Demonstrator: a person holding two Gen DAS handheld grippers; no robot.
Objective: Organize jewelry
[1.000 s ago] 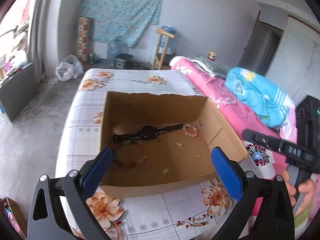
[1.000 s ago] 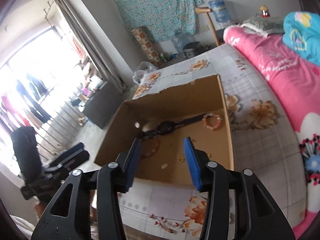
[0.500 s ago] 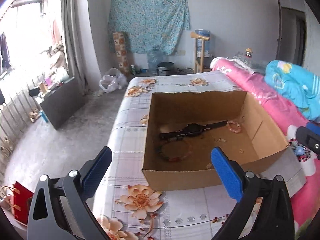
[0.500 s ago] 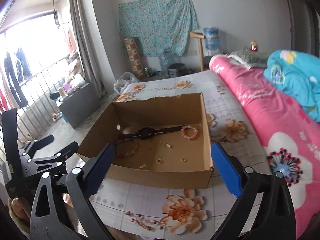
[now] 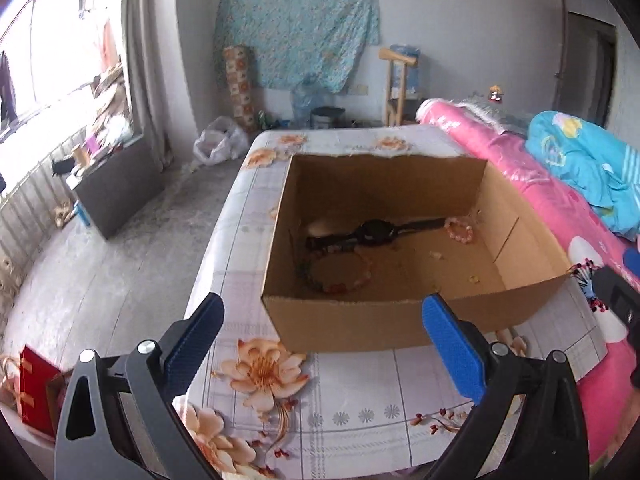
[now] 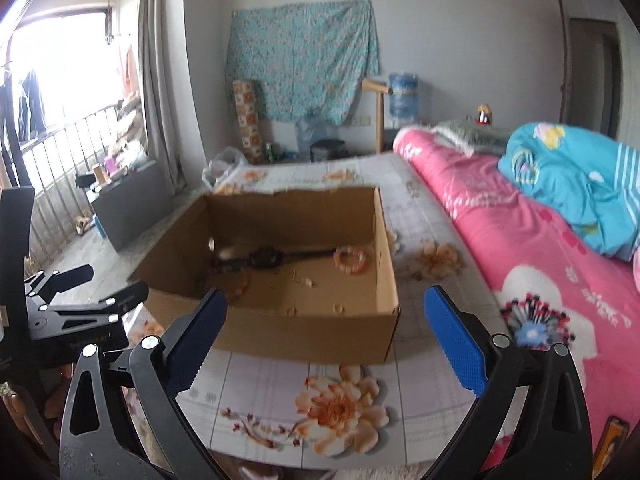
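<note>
The main risk lies in the reach: both grippers sit short of the box [image 5: 400,320], outside its near wall, and a low approach could catch that wall and shove the light cardboard across the tablecloth [image 5: 352,392], scattering what lies inside. The left gripper [image 5: 320,344] stands wide with nothing between its jaws; the right gripper [image 6: 326,338] is equally wide and empty, its jaws having just been opening. A second hazard is the small pieces on the box floor, which thick pads may push around rather than pinch, and the watch [image 5: 374,234], whose strap could snag the bead loop [image 5: 340,276] just in front of it. The jewelry is all inside the box: the black watch stretched across the middle, the multicoloured loop toward the near-left corner, a pink bracelet [image 5: 460,230] at the watch's right end, and pale bits near the right wall, too small to identify
</note>
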